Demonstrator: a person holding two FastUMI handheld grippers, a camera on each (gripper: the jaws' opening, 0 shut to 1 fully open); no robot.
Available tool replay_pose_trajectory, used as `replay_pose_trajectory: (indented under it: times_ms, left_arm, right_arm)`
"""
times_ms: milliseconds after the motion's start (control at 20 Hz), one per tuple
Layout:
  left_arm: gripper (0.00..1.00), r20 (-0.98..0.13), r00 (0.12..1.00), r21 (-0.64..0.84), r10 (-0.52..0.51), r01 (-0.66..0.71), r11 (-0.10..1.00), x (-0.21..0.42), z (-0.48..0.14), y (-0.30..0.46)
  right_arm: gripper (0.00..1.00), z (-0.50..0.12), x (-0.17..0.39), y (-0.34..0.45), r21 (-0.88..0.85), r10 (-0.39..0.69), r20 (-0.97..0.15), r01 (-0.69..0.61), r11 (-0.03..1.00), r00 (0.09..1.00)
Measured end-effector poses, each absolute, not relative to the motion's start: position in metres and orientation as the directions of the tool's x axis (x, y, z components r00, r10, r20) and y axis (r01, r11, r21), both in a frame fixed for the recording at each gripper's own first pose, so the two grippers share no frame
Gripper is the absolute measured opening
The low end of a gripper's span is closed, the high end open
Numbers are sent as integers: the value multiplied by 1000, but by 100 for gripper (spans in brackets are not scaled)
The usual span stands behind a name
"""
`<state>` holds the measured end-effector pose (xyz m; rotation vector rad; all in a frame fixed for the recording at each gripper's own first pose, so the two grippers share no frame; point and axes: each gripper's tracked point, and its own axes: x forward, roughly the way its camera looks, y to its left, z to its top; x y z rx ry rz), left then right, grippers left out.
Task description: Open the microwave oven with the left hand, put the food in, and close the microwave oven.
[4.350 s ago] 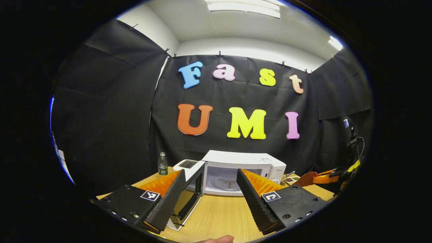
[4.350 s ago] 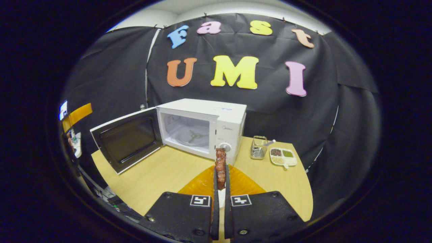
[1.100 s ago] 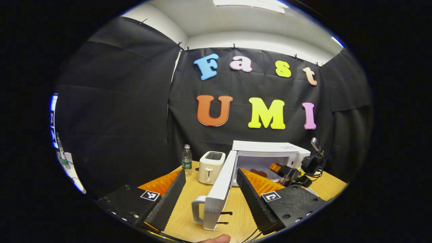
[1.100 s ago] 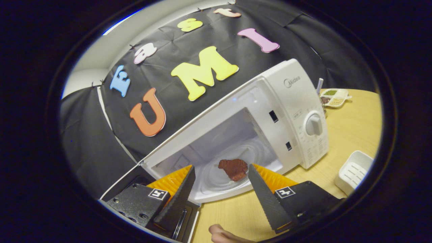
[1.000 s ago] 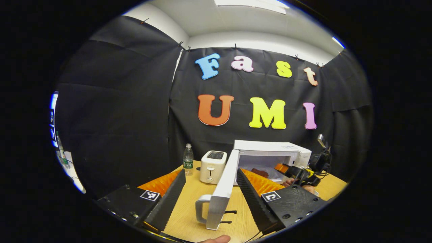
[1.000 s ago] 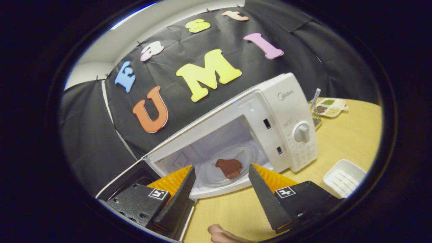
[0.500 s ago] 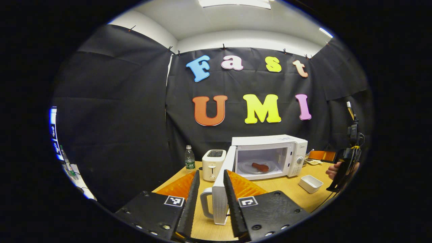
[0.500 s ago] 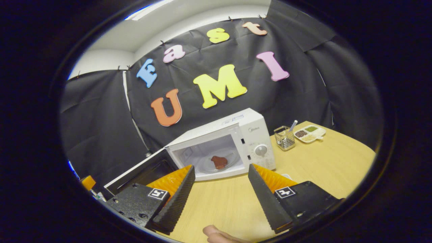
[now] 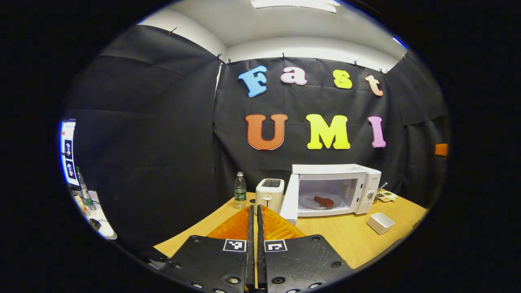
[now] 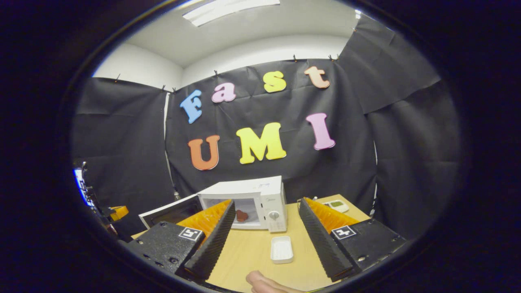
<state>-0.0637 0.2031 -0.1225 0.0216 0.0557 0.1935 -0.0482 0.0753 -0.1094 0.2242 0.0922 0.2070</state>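
Note:
The white microwave [image 9: 336,179] stands at the back of the wooden table with its door [image 9: 290,199] swung open to the left. A brown piece of food [image 9: 323,201] lies on the glass plate inside. My left gripper [image 9: 255,219] is shut with nothing between its fingers, well in front of the door and apart from it. In the right gripper view the microwave [image 10: 264,191] is far off, the food [image 10: 241,215] shows inside and the door [image 10: 171,211] hangs open. My right gripper [image 10: 266,202] is open and holds nothing.
A white toaster [image 9: 269,194] and a water bottle [image 9: 240,191] stand left of the microwave. A small white tray [image 9: 380,223] [image 10: 281,249] lies on the table [image 9: 338,240] in front of it. A divided dish [image 9: 386,196] sits at the right. A thumb [image 10: 264,283] shows below.
The left gripper has shut and drawn back from the door's handle edge, which stood between its fingers; the door stays open. The right gripper pulled farther back, still open, with the food left inside.

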Motion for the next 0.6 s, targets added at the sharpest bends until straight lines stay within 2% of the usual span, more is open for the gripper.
replay_pose_trajectory:
  times_ms: [50, 150, 200, 250, 300, 600]
  left_arm:
    - [0, -58, 978, 31, 199, -198, 980, -61, -128, 209]
    - [0, -77, 975, 37, 207, -204, 978, -52, -143, 218]
    - [0, -96, 972, 36, 215, -212, 977, -46, -154, 224]
    - [0, -115, 969, 31, 218, -216, 976, -40, -166, 229]
    - [0, -127, 967, 20, 221, -220, 975, -37, -175, 233]
    - [0, -217, 952, -38, 216, -229, 973, -10, -228, 251]
  right_arm:
    - [100, -103, -57, 70, 236, 226, -61, -206, 950, 972]
    - [100, -90, -67, 55, 237, 230, -43, -213, 948, 972]
    - [89, -87, -68, 44, 228, 220, -38, -206, 952, 975]
    - [89, -85, -70, 37, 219, 208, -35, -195, 956, 978]
    - [100, -84, -74, 29, 206, 195, -30, -185, 961, 980]
    - [100, -78, -88, 0, 165, 138, -1, -136, 977, 990]
